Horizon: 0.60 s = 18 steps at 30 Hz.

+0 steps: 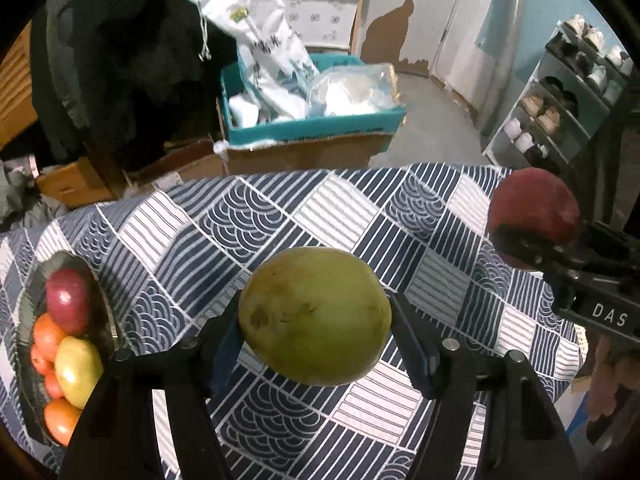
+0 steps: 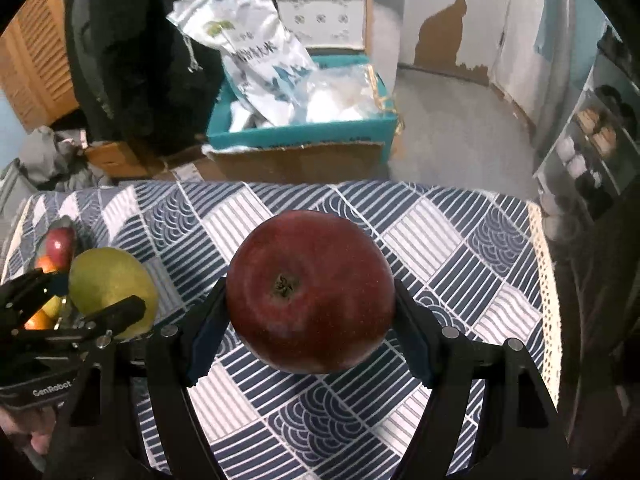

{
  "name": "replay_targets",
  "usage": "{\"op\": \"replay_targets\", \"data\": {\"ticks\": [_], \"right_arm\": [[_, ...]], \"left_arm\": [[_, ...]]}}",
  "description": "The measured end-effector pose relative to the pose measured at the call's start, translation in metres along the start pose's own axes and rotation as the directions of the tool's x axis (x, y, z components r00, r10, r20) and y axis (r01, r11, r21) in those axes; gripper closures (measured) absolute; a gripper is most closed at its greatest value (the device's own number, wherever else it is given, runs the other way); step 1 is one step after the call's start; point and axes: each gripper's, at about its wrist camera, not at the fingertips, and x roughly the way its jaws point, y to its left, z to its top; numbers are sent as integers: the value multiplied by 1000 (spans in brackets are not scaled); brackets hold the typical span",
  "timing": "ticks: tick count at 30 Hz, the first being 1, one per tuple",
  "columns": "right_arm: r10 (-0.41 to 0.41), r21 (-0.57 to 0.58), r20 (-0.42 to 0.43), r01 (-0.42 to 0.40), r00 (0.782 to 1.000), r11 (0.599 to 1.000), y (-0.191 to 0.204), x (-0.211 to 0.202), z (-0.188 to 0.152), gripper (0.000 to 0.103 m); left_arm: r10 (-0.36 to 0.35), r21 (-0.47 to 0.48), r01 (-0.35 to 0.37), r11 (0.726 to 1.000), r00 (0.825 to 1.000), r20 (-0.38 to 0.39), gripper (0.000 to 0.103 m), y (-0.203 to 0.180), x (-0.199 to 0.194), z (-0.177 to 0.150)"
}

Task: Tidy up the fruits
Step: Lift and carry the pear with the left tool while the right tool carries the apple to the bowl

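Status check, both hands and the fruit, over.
Left hand-held gripper shut on green mango. Right hand-held gripper shut on red apple. Fruit plate far left, path open.

Looking forward and down along each hand-held gripper, very near the held fruit, from above the counter [image 1: 332, 208]. Left view catching the right hand-held gripper [image 1: 532, 240] at its right edge; right view catching the left hand-held gripper [image 2: 100, 292] at its left. Shared: patterned counter [image 2: 440, 232], teal box [image 1: 316, 128] ahead.
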Motion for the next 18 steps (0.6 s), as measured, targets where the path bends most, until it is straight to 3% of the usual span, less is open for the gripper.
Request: {"op": "replay_targets", "data": {"ticks": [18], "right_arm": [[82,-86,170,-68,982,994,46,-85,14,27]], "left_arm": [[12,6,-13,1000,986,168,32,18,-103,3]]}}
